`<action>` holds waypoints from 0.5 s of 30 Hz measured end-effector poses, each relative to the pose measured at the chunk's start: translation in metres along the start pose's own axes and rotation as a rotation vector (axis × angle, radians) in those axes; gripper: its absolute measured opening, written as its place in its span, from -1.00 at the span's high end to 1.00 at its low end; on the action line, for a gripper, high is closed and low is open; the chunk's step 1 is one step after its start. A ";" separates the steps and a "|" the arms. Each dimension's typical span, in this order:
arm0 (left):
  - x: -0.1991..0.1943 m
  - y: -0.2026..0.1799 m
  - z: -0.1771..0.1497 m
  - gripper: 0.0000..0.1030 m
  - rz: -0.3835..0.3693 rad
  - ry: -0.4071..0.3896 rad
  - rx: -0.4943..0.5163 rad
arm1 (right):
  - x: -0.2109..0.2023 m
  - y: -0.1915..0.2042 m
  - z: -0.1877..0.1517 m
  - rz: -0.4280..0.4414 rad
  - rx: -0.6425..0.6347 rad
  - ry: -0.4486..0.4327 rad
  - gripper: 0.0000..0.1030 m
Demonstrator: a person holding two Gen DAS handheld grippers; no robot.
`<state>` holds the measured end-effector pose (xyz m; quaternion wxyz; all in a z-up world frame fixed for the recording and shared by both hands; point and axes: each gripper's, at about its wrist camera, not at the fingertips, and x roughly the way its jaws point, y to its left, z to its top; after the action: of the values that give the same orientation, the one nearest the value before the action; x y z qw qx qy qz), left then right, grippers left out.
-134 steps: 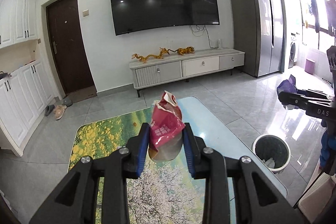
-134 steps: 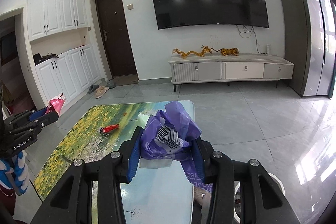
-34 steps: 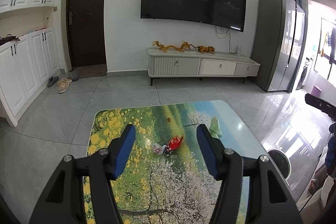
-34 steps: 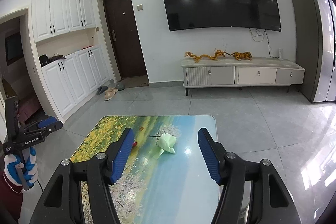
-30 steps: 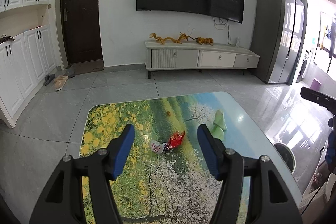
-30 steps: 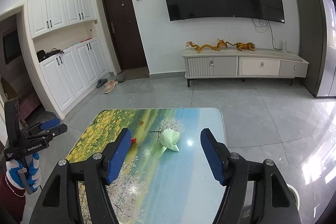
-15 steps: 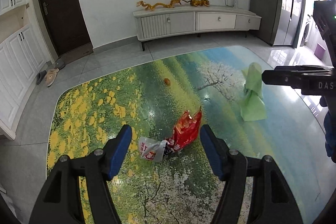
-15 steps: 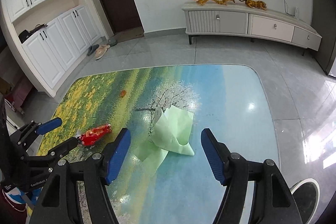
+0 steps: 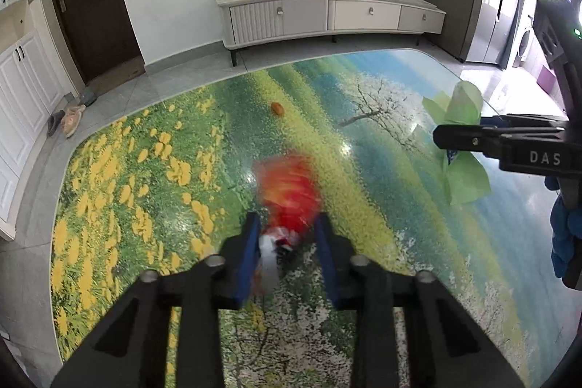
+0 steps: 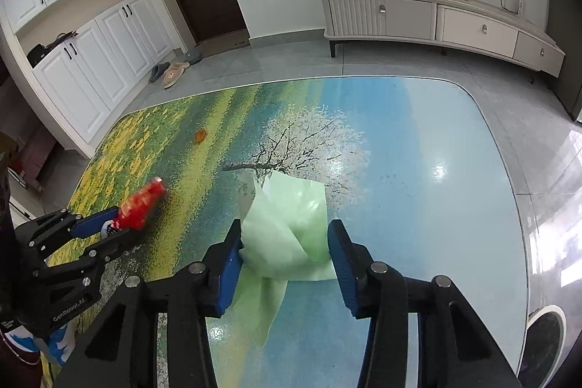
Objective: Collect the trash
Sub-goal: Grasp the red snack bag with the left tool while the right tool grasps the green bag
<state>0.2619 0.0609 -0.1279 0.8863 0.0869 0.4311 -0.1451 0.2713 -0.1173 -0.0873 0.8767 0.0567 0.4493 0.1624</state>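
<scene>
Trash left on the counter comes to two pieces under my grippers: a red snack wrapper on the left and a crumpled pale green paper on the right. To do this pick well, I judge I should pinch each piece low, near the bulk of its crumple, and lift only once the pads have bitten, since both look light and slippery on the glossy top.

My left gripper has its blue pads narrowed around the white, knotted end of the wrapper; the red body sticks out ahead of the fingertips, blurred, so I cannot tell whether the grip is firm. My right gripper stands partly open, the green paper lying between the pads, touching the left one and close to the right; a loose tail of paper trails back under the gripper.

A small orange scrap lies farther out on the counter, well apart from both. The bin's rim shows beyond the counter's right edge.
</scene>
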 end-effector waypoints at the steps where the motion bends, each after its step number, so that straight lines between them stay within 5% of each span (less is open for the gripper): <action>1: 0.000 0.000 -0.001 0.64 -0.008 0.002 -0.005 | -0.004 0.000 -0.003 0.005 -0.002 -0.002 0.23; 9: -0.036 -0.010 -0.019 0.66 -0.061 -0.033 -0.059 | -0.039 0.002 -0.027 0.048 0.004 -0.020 0.44; 15: -0.092 -0.030 -0.032 0.66 -0.008 -0.104 -0.055 | -0.084 0.007 -0.046 0.082 0.015 -0.072 0.45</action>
<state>0.1745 0.0582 -0.0756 0.9089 0.0531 0.3887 -0.1413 0.1868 -0.1414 -0.0485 0.8844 0.0875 0.4161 0.1926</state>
